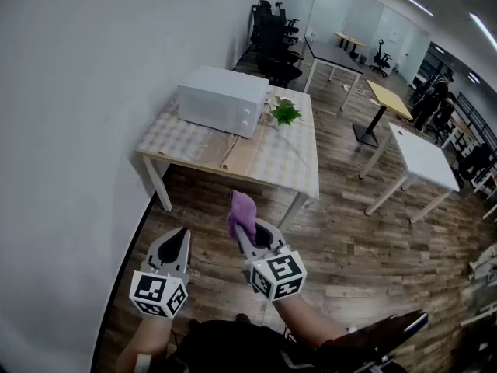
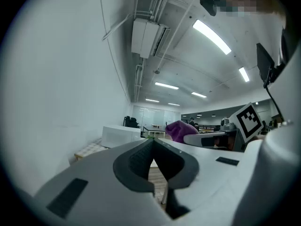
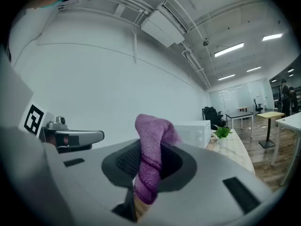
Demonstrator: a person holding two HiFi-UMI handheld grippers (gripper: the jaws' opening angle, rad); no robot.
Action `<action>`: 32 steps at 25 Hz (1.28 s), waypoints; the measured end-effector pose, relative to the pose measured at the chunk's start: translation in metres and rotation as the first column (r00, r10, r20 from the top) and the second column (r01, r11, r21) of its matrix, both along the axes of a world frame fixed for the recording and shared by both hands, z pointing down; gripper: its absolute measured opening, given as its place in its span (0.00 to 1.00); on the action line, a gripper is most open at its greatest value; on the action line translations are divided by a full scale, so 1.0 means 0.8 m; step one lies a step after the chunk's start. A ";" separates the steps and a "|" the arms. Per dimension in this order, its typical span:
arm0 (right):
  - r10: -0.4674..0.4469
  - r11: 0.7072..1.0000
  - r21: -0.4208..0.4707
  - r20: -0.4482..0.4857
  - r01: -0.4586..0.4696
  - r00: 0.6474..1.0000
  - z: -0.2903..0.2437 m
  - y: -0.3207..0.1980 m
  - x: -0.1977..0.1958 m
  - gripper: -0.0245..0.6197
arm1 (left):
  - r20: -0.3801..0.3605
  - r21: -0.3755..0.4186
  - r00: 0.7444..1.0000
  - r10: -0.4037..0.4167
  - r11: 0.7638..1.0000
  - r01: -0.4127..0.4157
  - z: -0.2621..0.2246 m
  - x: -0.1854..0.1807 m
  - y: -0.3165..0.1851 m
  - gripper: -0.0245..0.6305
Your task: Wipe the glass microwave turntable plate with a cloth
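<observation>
The purple cloth sits pinched between the 2 jaws of the right gripper, its soft, nubbly terry folds bunched above the tips and a twisted tail hanging below them. The left gripper is pressed together on nothing, its ribbed dark pads meeting. Both grippers are grey plastic and are held side by side, apart from each other, low and near the person, pointing toward the far table. On its checked cover stands a boxy white microwave, door closed, with a small green plant just right of it. The floor is wood plank.
</observation>
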State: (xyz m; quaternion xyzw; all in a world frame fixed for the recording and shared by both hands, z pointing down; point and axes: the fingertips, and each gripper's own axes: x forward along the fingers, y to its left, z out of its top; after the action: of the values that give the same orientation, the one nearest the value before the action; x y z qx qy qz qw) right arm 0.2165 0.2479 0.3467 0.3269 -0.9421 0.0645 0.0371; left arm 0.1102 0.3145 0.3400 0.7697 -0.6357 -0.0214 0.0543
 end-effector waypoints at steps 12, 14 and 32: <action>0.026 1.000 0.000 0.018 -0.026 1.000 -0.006 0.007 -0.001 0.15 | -0.018 -0.006 1.000 0.000 1.000 0.000 0.003 -0.007 0.011 0.05; 0.030 1.000 -0.002 0.015 -0.030 0.999 -0.004 0.008 -0.002 0.15 | -0.027 -0.009 1.000 0.001 1.000 -0.001 0.007 -0.010 0.013 0.05; 0.033 0.999 0.013 -0.011 -0.033 0.999 -0.013 0.033 -0.041 0.16 | -0.043 0.005 0.999 0.014 1.000 -0.014 0.007 -0.051 0.035 0.05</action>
State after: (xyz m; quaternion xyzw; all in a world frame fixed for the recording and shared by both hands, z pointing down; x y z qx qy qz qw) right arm 0.1838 0.2740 0.3362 0.3430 -0.9368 0.0572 0.0392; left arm 0.0692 0.3428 0.3453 0.7736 -0.6290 -0.0389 0.0664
